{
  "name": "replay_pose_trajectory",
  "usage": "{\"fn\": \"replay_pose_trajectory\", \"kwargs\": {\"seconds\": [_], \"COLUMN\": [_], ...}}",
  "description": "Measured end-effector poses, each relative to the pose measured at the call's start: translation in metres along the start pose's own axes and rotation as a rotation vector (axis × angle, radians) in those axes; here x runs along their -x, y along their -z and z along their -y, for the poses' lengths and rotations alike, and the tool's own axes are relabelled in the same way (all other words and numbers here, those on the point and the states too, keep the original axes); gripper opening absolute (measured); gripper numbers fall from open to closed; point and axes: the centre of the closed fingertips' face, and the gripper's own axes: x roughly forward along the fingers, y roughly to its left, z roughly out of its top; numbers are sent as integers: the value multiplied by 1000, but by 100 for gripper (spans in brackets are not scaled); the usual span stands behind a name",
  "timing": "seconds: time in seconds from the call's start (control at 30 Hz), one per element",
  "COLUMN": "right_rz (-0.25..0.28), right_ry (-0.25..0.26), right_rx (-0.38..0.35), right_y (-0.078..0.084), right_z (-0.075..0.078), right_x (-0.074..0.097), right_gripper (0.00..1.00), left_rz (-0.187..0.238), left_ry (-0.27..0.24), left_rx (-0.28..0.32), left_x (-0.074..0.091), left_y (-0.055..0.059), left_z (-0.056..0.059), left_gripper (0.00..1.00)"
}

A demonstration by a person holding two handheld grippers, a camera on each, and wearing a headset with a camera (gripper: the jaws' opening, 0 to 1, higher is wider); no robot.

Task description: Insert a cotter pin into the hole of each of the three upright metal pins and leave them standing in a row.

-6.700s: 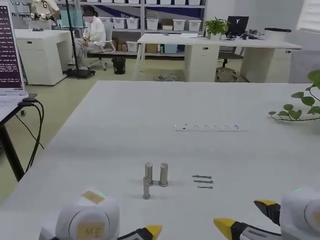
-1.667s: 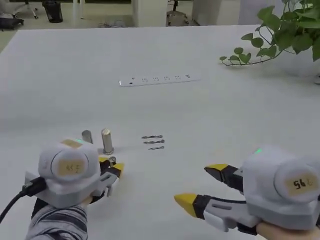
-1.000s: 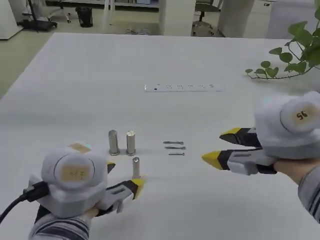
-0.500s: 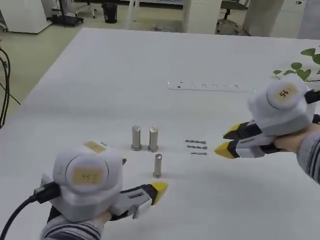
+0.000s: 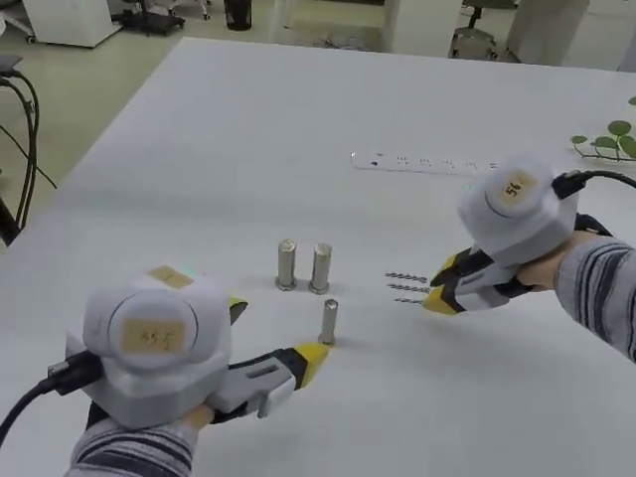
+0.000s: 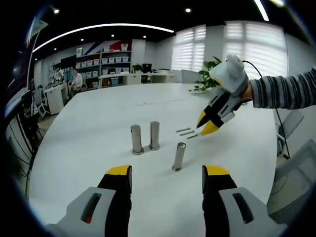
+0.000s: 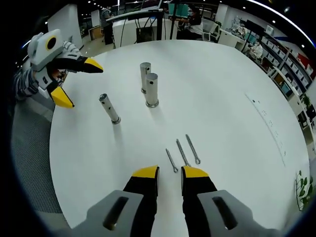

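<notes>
Three metal pins (image 5: 320,268) upright, three cotter pins (image 5: 405,288) loose on the bench (image 5: 298,129).
Left gripper (image 6: 167,172) spread wide; right gripper (image 5: 439,285), sticker (image 5: 515,186) reading "56", slightly parted beside the cotter pins.

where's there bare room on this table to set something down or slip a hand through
Widest bare patch: between the power strip and the two back metal pins. Also bare: the near table right of the left gripper. Crowded: from the front metal pin to the cotter pins, where the right gripper sits.
</notes>
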Motion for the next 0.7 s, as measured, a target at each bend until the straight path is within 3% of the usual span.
{"fn": "replay_pose_trajectory", "kwargs": {"seconds": [0.7], "right_rz": [-36], "right_ry": [-53], "right_rx": [-11], "right_y": [7], "right_z": [-2], "right_x": [-17], "right_gripper": [5], "left_rz": [8], "left_ry": [19], "left_rx": [0], "left_x": [-2], "left_y": [-3], "left_z": [1], "left_gripper": [52]}}
